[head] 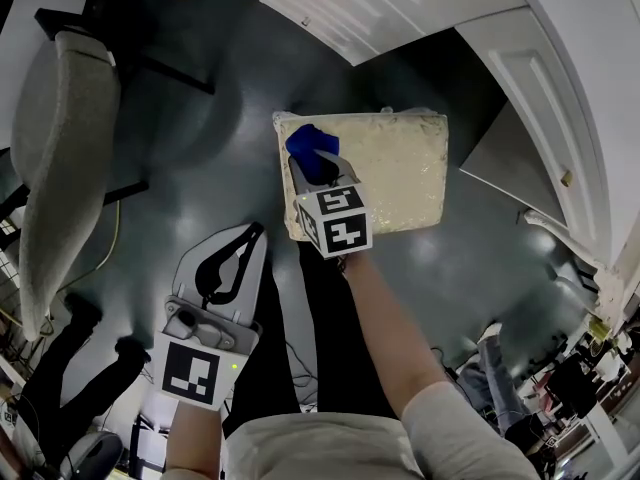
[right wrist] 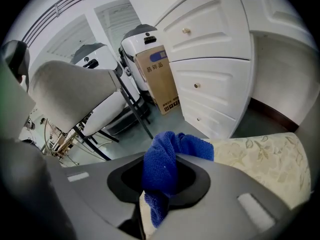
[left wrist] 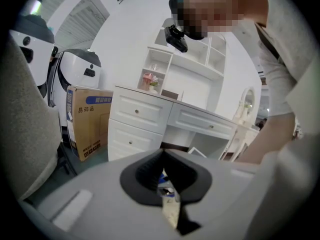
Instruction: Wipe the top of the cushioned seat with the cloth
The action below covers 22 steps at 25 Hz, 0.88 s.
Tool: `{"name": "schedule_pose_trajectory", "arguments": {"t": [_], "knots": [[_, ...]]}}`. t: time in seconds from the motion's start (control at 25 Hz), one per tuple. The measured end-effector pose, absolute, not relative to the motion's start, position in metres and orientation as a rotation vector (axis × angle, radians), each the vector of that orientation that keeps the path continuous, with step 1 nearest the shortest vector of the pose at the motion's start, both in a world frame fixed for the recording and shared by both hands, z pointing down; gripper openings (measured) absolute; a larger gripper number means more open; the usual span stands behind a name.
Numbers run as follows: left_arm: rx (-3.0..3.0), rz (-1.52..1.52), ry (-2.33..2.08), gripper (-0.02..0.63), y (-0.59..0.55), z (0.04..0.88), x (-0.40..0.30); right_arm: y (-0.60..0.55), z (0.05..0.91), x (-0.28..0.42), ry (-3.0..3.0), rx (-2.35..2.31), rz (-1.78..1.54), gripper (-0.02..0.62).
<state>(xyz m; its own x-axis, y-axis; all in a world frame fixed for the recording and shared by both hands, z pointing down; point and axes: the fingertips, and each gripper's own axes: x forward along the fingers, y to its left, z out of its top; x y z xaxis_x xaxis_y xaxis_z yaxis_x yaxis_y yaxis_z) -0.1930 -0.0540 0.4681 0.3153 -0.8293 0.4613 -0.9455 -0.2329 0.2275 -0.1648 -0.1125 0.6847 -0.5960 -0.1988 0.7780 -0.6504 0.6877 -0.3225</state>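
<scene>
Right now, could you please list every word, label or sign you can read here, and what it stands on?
"易碎品", blue print on the cardboard box beside the white drawers.
Small symbols low on that box: too small to read.
Marker cubes: black-and-white squares only, no words.

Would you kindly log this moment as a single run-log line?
step: wiping | right gripper: shut on blue cloth, over left part of cushioned seat | left gripper: shut, empty, away from seat
</scene>
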Motion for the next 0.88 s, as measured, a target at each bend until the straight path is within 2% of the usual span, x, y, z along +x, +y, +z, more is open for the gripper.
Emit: {"name": "schedule_pose_trajectory", "arguments": {"t": [0.88], "knots": [[2.160,0.356,-1.534,0.000,-0.041,0.464,-0.178,-0.070,0.684,-0.133,-2.142,0.618,0.807,0.078]]}}
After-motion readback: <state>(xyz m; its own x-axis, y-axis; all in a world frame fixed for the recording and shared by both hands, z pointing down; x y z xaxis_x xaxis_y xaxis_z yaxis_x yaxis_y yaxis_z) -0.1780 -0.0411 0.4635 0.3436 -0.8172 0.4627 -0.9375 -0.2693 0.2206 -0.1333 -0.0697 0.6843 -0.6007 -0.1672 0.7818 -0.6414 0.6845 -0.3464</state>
